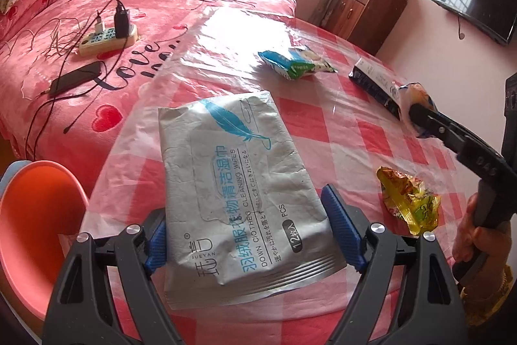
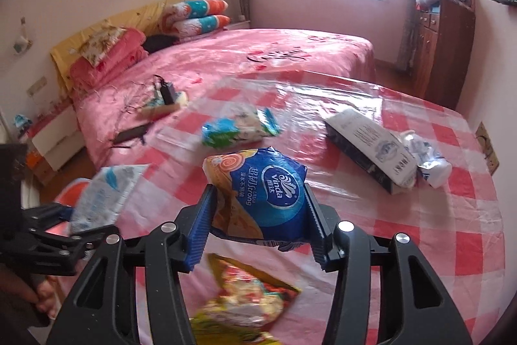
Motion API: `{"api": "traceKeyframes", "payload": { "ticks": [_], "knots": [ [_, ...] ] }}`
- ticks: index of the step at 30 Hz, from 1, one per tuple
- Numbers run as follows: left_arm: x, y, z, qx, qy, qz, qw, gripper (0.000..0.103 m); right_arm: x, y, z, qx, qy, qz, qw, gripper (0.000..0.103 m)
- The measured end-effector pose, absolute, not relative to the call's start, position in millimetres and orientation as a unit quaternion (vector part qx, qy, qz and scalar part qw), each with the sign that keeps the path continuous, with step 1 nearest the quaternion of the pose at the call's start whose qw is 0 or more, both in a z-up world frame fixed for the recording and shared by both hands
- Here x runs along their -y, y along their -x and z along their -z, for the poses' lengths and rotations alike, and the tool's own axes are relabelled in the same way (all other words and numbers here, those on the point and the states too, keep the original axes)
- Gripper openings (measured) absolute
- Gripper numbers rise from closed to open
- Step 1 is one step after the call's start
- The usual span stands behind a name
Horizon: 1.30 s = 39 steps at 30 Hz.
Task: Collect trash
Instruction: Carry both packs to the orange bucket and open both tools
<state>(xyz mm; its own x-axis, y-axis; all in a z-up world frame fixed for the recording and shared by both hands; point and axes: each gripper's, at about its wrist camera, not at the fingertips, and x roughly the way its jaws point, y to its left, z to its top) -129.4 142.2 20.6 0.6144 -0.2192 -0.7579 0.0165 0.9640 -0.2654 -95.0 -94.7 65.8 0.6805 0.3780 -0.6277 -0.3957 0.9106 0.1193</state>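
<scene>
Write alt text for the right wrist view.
The right gripper clamps a blue Vinda tissue pack above a pink checked tablecloth. A crumpled yellow foil wrapper lies below; a pink bed stands behind.

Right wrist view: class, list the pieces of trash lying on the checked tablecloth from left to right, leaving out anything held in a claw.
Green-and-blue packet → yellow wrapper → dark carton → crumpled clear wrapper.

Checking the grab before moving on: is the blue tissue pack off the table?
Off. The right gripper holds the blue tissue pack clear above the table.
</scene>
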Motion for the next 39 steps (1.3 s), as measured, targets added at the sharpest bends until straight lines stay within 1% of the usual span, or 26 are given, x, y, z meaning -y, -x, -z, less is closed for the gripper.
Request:
{"api": "traceKeyframes", "payload": {
  "ticks": [4,10,18,26,34,37,38,39],
  "knots": [
    [-154.2,136.0,-26.7,-0.424,0.122,0.059,0.896,0.083,80.0,100.7,-74.6,-0.347,-0.008,-0.247,0.905,0.053],
    [-180.1,146.6,-34.8,-0.411,0.133,0.039,0.901,0.083,43.1,114.2,-83.1,-0.349,-0.008,-0.301,0.887,0.053],
    [-237.3,175.6,-36.2,-0.404,0.151,-0.018,0.902,0.083,-34.1,135.4,-77.7,-0.369,-0.001,-0.397,0.841,0.053],
    [-307.4,212.9,-10.1,-0.41,0.185,-0.105,0.887,0.083,-121.5,157.9,-60.5,-0.382,0.046,-0.475,0.792,0.053],
    [-353.2,232.5,18.8,-0.418,0.219,-0.157,0.868,0.083,-186.9,170.0,-40.4,-0.382,0.1,-0.507,0.766,0.055],
    [-364.9,237.3,28.2,-0.419,0.231,-0.169,0.862,0.084,-209.3,168.3,-31.8,-0.385,0.108,-0.513,0.76,0.061],
    [-368.4,238.5,31.7,-0.42,0.233,-0.174,0.859,0.084,-213.8,165.0,-28.5,-0.386,0.109,-0.512,0.759,0.069],
    [-371.4,239.4,35.6,-0.425,0.235,-0.178,0.856,0.086,-217.9,162.9,-24.3,-0.388,0.111,-0.509,0.76,0.075]
  ]
}}
